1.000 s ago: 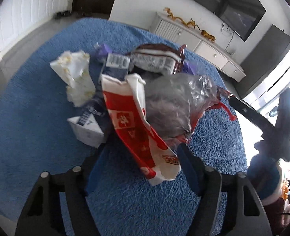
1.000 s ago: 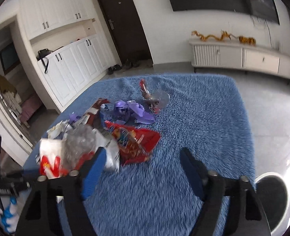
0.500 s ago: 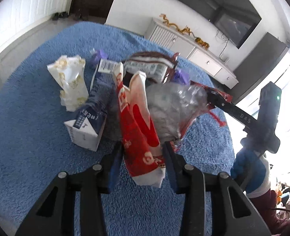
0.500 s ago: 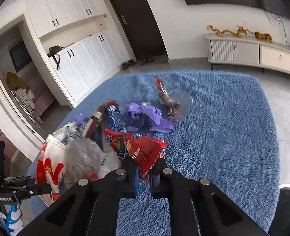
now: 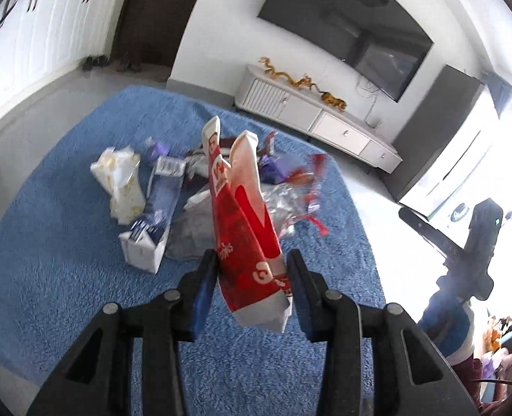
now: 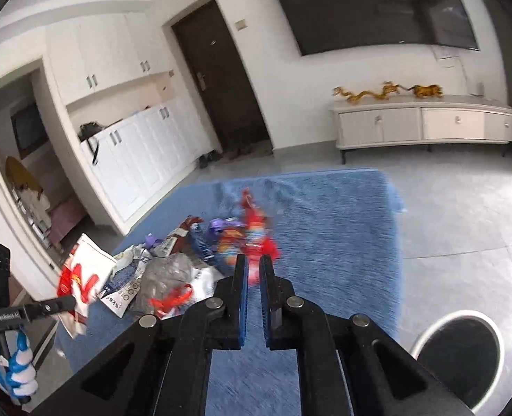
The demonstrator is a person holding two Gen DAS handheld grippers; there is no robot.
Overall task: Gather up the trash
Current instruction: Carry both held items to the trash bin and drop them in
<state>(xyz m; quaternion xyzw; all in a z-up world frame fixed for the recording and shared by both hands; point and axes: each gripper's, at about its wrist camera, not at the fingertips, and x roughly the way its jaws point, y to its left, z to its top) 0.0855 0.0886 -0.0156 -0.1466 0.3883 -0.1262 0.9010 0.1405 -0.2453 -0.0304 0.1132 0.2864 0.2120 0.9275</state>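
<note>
The left gripper (image 5: 252, 270) clamps a red and white snack bag (image 5: 247, 228), raised above the blue rug (image 5: 65, 242). The right gripper (image 6: 253, 270) pinches a red wrapper (image 6: 256, 235) over the litter pile (image 6: 172, 267) near the rug's left edge.

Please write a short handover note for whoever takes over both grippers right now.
Left gripper: shut on the red and white snack bag, raised off the blue rug.
Right gripper: shut on a red snack wrapper, also raised.
On the rug: blue and white carton, crumpled white paper bag, clear plastic bag, purple wrappers.
Done: two pieces picked up.
Left: drop both, probably in the black round bin at lower right, then collect the remainder.
</note>
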